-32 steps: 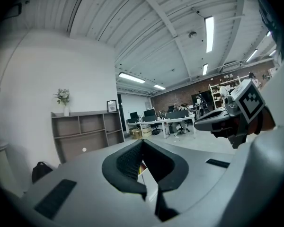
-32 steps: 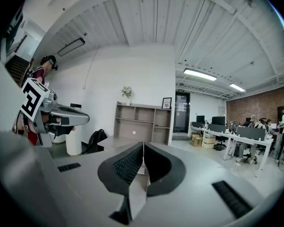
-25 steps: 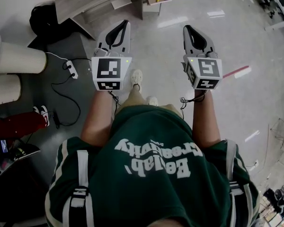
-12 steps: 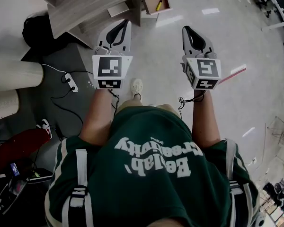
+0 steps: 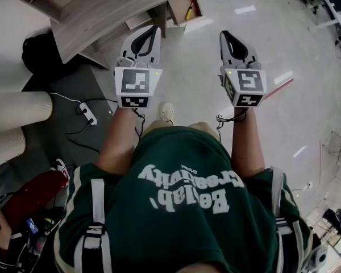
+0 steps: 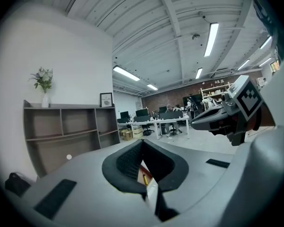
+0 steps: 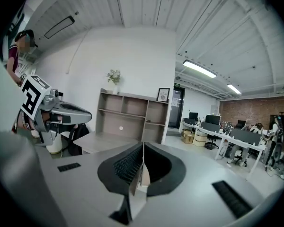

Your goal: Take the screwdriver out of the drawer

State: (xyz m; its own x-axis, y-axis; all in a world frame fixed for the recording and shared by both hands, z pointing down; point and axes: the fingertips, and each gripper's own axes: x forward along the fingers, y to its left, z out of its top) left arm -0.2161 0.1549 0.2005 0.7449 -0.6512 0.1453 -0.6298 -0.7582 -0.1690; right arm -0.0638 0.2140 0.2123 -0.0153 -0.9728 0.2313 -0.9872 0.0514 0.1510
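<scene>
An open wooden drawer point(image 5: 181, 4) shows at the top of the head view, with the yellow screwdriver point(image 5: 188, 11) lying inside it. My left gripper point(image 5: 153, 30) is held out at waist height, short of the drawer, jaws shut and empty. My right gripper point(image 5: 224, 36) hangs level with it over bare floor, also shut and empty. In the left gripper view a sliver of the yellow screwdriver point(image 6: 145, 178) shows through the gap under the shut jaws point(image 6: 143, 142). The right gripper view has its shut jaws point(image 7: 143, 145) pointing at a shelf unit point(image 7: 132, 115).
A wood-grain desk point(image 5: 102, 10) runs across the upper left, with a black bag point(image 5: 37, 47) beside it. A power strip point(image 5: 86, 114) with cables, white cylinders point(image 5: 17, 110) and a red object point(image 5: 28, 192) lie at left. A red-and-white stick point(image 5: 284, 84) lies on the floor at right.
The desk and drawer have slid lower and closer in the head view as the person steps forward. Both grippers stay shut, level and empty.
</scene>
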